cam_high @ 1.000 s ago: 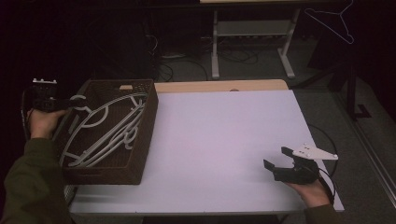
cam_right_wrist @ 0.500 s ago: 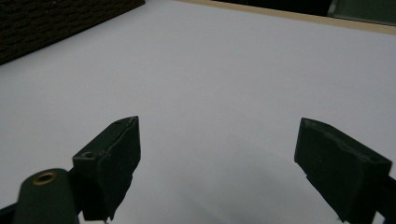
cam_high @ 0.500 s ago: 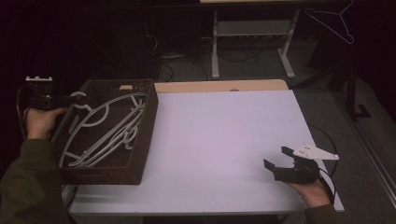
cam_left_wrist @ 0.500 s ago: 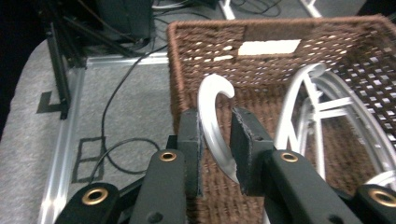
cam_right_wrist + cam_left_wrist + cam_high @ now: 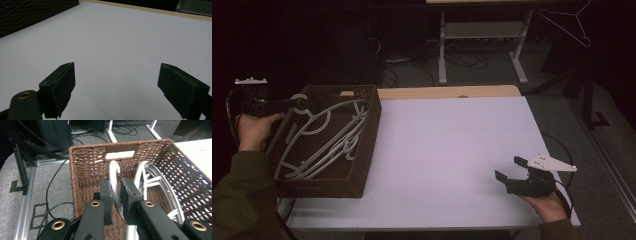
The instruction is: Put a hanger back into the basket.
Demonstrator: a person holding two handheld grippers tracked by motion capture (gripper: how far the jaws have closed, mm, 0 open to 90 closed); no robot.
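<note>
Left claw raised since before, just closed onto white hanger hook, right claw unmoved, released

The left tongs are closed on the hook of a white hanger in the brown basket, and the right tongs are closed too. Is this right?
Not quite: the right tongs are open over the white table, as the right gripper view shows. The left tongs do grip the hanger hook in the basket.

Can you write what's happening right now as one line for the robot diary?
left gripper: fingers just closed on white hanger hook | hanger in brown basket | right gripper: open, holding nothing, over white table
</note>
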